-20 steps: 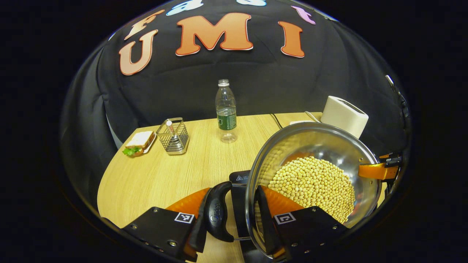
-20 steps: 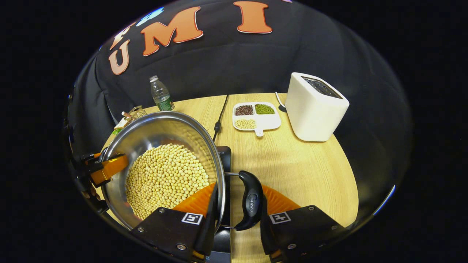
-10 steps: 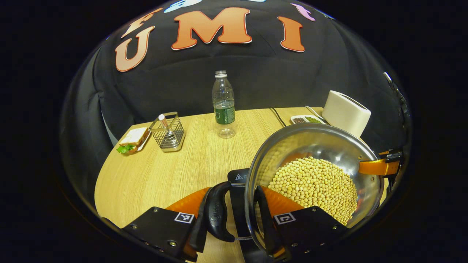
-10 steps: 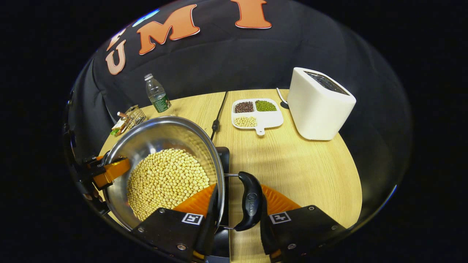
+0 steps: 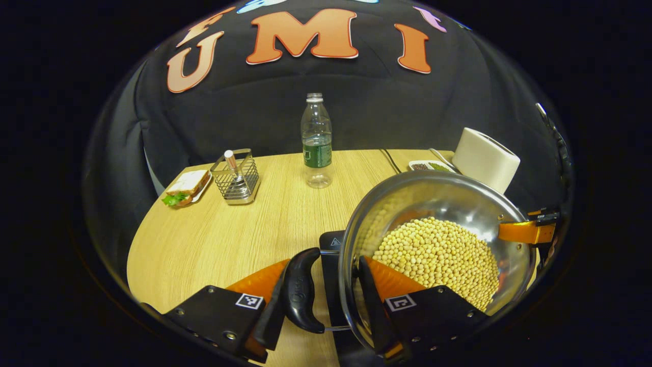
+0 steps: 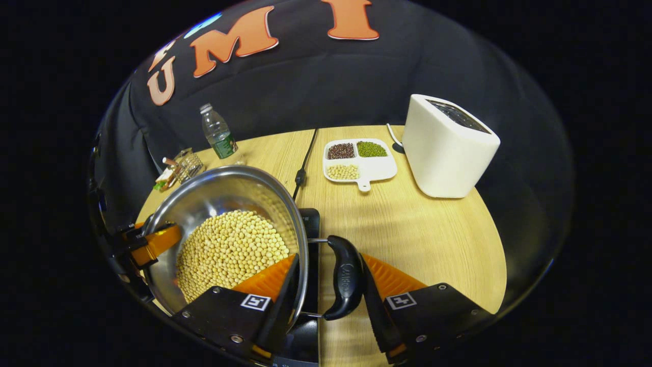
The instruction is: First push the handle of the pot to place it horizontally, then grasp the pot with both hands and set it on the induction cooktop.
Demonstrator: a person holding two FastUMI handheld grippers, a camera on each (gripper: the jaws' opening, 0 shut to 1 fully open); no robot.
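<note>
A steel pot holding soybeans is carried between both grippers over the black induction cooktop. Whether it touches the cooktop I cannot tell. My left gripper is shut on the pot's side: one finger is outside the black handle, the other inside the wall. In the right gripper view, the right gripper clamps the opposite black handle and the pot wall the same way. Each view shows the other gripper's orange finger on the pot's far rim.
On the wooden table stand a water bottle, a wire basket and a sandwich on a plate at the back left. A white toaster, a divided dish of beans and a black cable sit at the back right.
Both grippers and the pot have shifted a little together; the things at the back of the table have slid slightly up in the views. Both grips are unchanged.
</note>
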